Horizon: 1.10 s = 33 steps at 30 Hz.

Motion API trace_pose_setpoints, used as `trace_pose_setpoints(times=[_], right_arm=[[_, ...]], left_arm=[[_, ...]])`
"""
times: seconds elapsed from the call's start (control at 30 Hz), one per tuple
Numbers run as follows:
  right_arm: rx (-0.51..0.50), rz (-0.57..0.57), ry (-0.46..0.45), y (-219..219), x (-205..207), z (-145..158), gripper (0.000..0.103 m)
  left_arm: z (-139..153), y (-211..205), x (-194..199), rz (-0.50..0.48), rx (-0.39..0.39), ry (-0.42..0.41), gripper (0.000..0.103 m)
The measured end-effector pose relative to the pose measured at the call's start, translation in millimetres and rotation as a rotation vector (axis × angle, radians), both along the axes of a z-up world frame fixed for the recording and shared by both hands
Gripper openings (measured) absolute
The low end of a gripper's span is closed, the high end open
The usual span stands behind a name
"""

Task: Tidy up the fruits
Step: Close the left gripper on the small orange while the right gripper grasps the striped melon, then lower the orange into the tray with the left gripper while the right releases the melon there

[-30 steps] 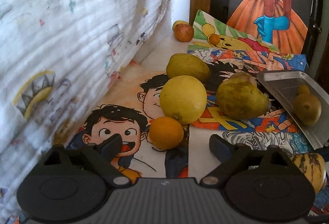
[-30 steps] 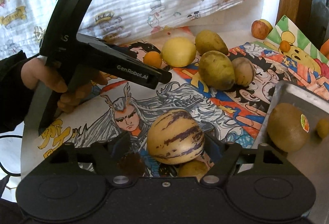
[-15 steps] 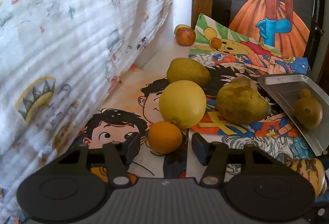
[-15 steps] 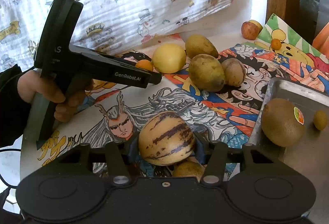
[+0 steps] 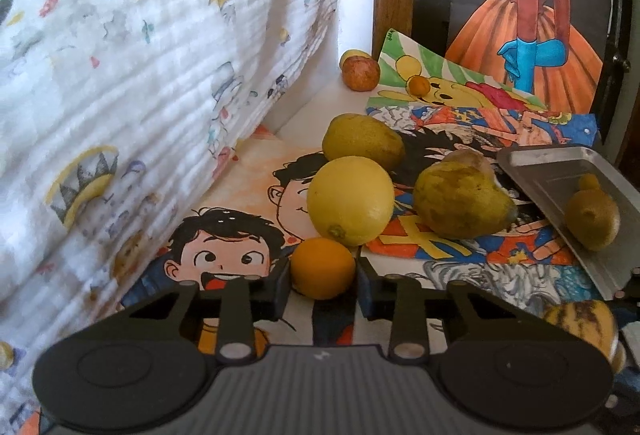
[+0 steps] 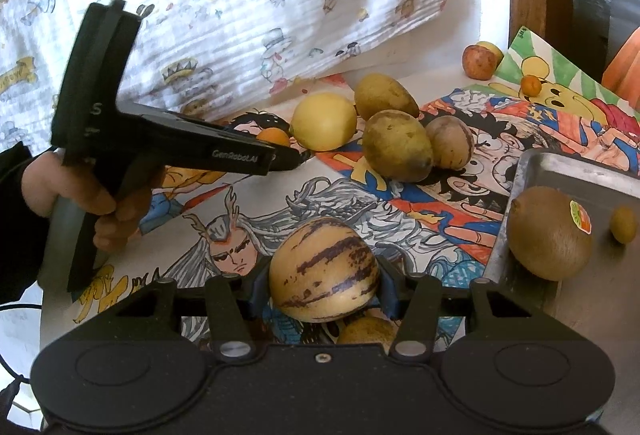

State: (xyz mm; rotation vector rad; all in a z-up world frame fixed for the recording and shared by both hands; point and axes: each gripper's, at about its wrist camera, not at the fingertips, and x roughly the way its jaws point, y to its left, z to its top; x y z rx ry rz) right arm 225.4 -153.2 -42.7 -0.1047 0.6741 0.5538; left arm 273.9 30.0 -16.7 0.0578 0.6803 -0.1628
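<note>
1. The left gripper (image 5: 323, 285) has its 2 fingers on either side of a small orange (image 5: 322, 268); whether they are already pressing it, I cannot tell.
2. The right gripper (image 6: 323, 285) is clenched on a striped melon (image 6: 323, 274), with the metal tray (image 6: 560, 167) just to the right of its fingers.
3. This looks like the pick-up step: the next move calls for carrying each fruit to the tray, beside the kiwi (image 6: 549, 233).

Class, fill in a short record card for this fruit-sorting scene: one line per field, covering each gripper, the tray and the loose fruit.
left gripper: closing around small orange, contact unclear
right gripper: shut on striped melon
tray: holds kiwi and small yellow fruit
loose fruit: lemon, pear, apple
</note>
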Motion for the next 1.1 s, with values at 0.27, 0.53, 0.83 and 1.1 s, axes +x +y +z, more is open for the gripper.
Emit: trace_pose_setpoints(times=[0.27,0.53,0.83,1.1], right_arm=[[0.066,-0.037,-0.025,-8,-5,8,0.054],[0.17,-0.147,-0.089,-43,-19,33,0.054],[0.165,-0.329,-0.148,-107,-21,48,0.054],[0.161,-0.45,-0.143,-146,-8,36,0.054]], left_arm=[[16,-12,-22,-0.015,-0.015,-0.023,0.037],[32,-30,-41,0.002,-0.075,-0.048,0.037],[37,-73,-56,-0.055,-0.134,-0.051,0.037],[33,-120,-65,-0.188,-0.13,-0.035,0.037]])
